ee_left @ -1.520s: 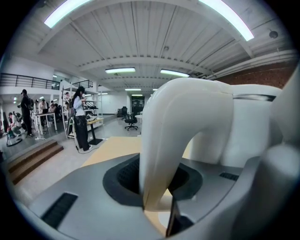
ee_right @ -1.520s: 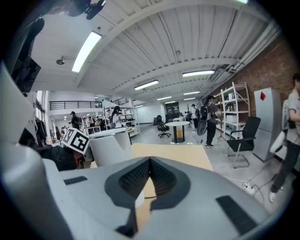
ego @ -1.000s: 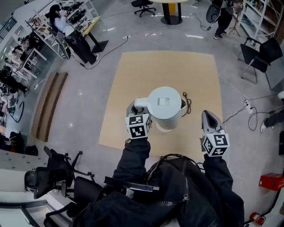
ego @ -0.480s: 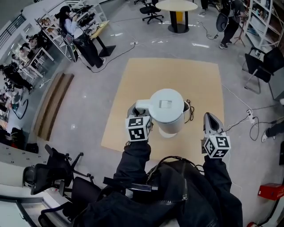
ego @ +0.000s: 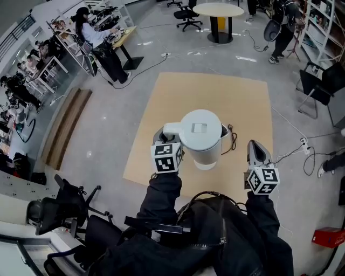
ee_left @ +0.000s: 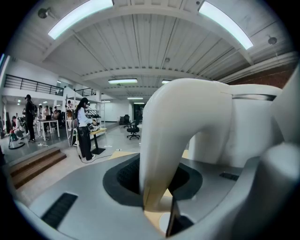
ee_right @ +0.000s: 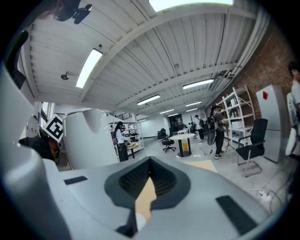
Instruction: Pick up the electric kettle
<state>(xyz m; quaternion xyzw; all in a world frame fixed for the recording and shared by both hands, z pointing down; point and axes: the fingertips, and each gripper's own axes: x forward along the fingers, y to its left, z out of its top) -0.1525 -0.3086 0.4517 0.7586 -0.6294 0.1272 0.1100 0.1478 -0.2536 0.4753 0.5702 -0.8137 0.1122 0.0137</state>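
Observation:
The white electric kettle (ego: 200,135) hangs in the air over the light wooden tabletop (ego: 178,91). My left gripper (ego: 164,133) is shut on its curved handle (ee_left: 171,136), which fills the gap between the jaws of the left gripper (ee_left: 161,190) in the left gripper view. To the right of the kettle, my right gripper (ego: 256,149) holds nothing. In the right gripper view the jaws of the right gripper (ee_right: 147,187) meet, and the kettle body (ee_right: 89,138) stands at the left.
A black cord (ego: 232,135) lies on the tabletop just right of the kettle. Office chairs (ego: 59,213) stand at the lower left and a round table (ego: 218,11) at the far end. People work at desks (ego: 99,38) at the upper left.
The kettle and my left gripper have risen slightly together. The right gripper has kept its place beside them.

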